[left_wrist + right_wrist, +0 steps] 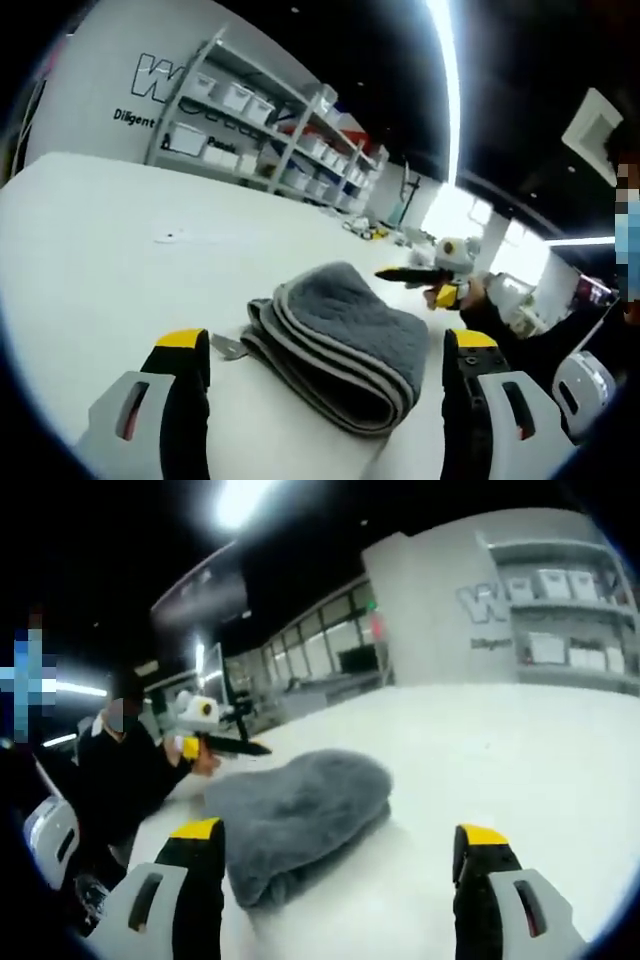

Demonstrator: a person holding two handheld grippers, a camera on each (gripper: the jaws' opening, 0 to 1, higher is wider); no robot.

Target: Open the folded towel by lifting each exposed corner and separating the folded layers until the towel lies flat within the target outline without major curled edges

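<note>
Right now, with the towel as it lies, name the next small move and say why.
Probably bring the left gripper forward and down to the towel's layered edge and pinch the top layer. The towel lies folded on the table, its stacked edges face the left gripper, and both grippers are open and apart from it; the right gripper sees the rounded fold side.

Wall lettering (150, 85) at upper left is cut off by shelves (260, 120). The towel (295, 815) is blurred; its far side is hidden in the right gripper view.
</note>
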